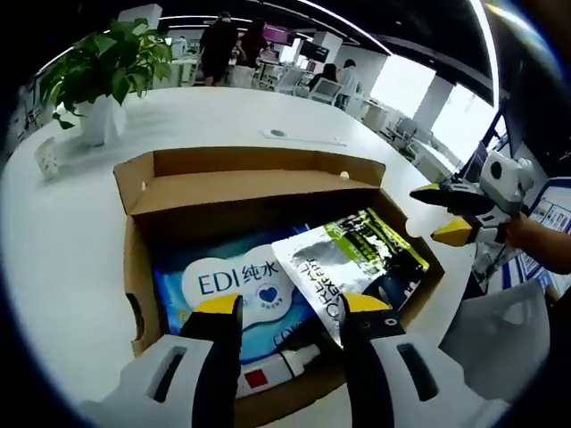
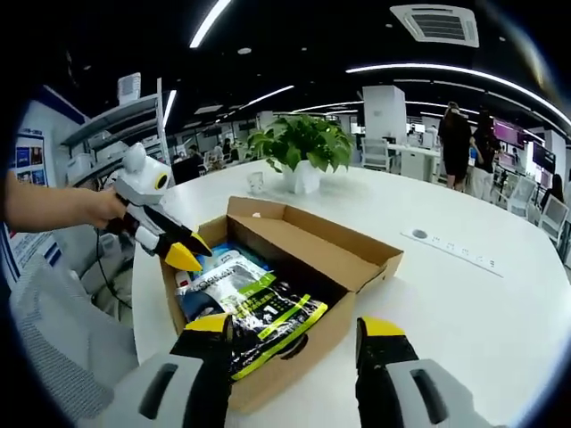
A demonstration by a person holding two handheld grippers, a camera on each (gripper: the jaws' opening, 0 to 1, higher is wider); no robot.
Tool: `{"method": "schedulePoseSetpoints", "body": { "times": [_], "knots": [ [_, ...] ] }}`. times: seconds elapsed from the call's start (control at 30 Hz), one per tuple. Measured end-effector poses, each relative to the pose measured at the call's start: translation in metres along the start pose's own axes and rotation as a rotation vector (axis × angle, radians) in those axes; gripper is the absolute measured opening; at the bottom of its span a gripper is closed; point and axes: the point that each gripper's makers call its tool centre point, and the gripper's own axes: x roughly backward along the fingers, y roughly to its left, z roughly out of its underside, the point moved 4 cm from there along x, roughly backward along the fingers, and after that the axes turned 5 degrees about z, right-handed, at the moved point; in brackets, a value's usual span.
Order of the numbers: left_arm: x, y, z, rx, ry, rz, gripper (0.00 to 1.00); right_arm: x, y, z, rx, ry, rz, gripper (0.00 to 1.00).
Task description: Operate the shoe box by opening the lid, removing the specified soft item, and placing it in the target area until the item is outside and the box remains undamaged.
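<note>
Shoe box (image 1: 143,267) stands open on the white table (image 1: 71,232), lid folded back. Left gripper (image 1: 290,308) is released, jaws spread above the near box edge, nothing held. Directly ahead of its jaws lie a blue wipes pack (image 1: 232,285) and a silver-green pouch (image 1: 357,254). Right gripper (image 2: 294,330) is likewise spread and empty, just short of the box wall (image 2: 294,352).

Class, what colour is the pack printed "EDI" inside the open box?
Blue with a white label, the EDI pack shows best in the left gripper view.
</note>
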Motion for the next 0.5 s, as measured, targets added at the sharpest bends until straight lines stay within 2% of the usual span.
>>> {"method": "schedulePoseSetpoints", "body": {
  "times": [0.17, 0.3, 0.5],
  "knots": [
    [-0.007, -0.01, 0.009, 0.032, 0.044, 0.04, 0.42, 0.004, 0.006, 0.002, -0.01, -0.018, -0.021, 0.61],
    [-0.014, -0.016, 0.015, 0.054, 0.083, 0.067, 0.35, 0.006, 0.006, 0.009, -0.005, -0.005, -0.021, 0.61],
    [-0.02, -0.021, 0.013, 0.108, 0.076, 0.106, 0.29, 0.009, 0.005, 0.013, -0.015, 0.0, -0.013, 0.6]
  ]
}}
